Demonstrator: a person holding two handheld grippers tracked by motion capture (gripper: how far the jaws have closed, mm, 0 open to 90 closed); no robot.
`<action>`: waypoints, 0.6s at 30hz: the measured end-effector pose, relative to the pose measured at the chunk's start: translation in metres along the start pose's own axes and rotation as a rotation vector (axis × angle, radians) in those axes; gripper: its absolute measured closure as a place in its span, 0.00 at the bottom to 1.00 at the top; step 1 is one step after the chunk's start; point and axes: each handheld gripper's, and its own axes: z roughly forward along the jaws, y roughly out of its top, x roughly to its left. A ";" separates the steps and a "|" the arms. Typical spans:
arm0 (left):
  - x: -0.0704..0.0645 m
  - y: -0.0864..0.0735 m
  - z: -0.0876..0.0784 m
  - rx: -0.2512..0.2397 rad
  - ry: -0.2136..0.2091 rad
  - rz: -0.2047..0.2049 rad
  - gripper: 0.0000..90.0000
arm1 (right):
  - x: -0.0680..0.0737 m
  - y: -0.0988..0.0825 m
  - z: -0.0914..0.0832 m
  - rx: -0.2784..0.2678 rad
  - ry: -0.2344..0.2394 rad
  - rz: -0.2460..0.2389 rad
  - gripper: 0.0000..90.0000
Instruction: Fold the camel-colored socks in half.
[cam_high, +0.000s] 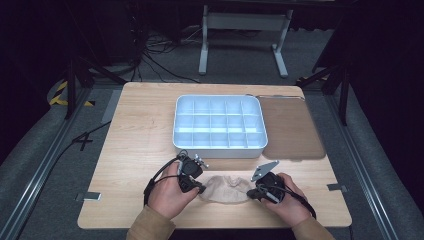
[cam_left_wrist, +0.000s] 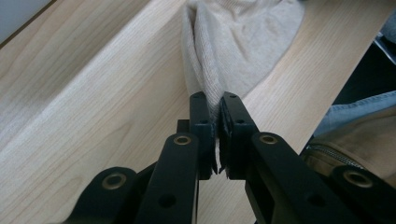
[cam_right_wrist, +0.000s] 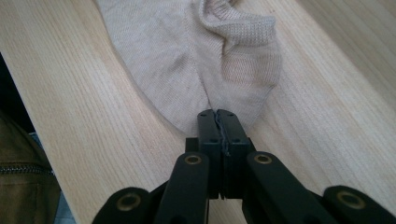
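A: A beige sock (cam_high: 226, 188) lies flat near the table's (cam_high: 140, 130) front edge, stretched between two hand-held grippers, its long axis running straight from one to the other.

B: Which end is which?

A: The ribbed, puckered cuff end sits toward the left gripper (cam_left_wrist: 213, 122), whose jaws pinch a raised fold of the knit. The rounded end lies under the right gripper (cam_right_wrist: 217, 128), its jaws fully closed on the fabric's edge.

B: And the step in hand?

A: Likely a two-ended hold before folding or lifting. The next move would call for both hands travelling together, keeping tension even so neither pinch slips.

B: Where to?

A: Possibly the white divided box (cam_high: 220, 125), well beyond both grippers, beside a brown mat (cam_high: 292, 127).
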 end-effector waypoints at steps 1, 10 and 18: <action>0.000 0.000 0.000 0.000 0.000 0.000 0.94 | 0.000 0.000 0.000 0.000 0.000 0.000 1.00; -0.004 0.006 -0.003 0.023 -0.026 0.005 0.94 | 0.002 0.010 0.000 -0.091 -0.013 -0.030 1.00; -0.006 0.012 -0.004 0.008 -0.049 0.018 0.94 | 0.000 0.006 0.006 -0.085 -0.004 -0.017 1.00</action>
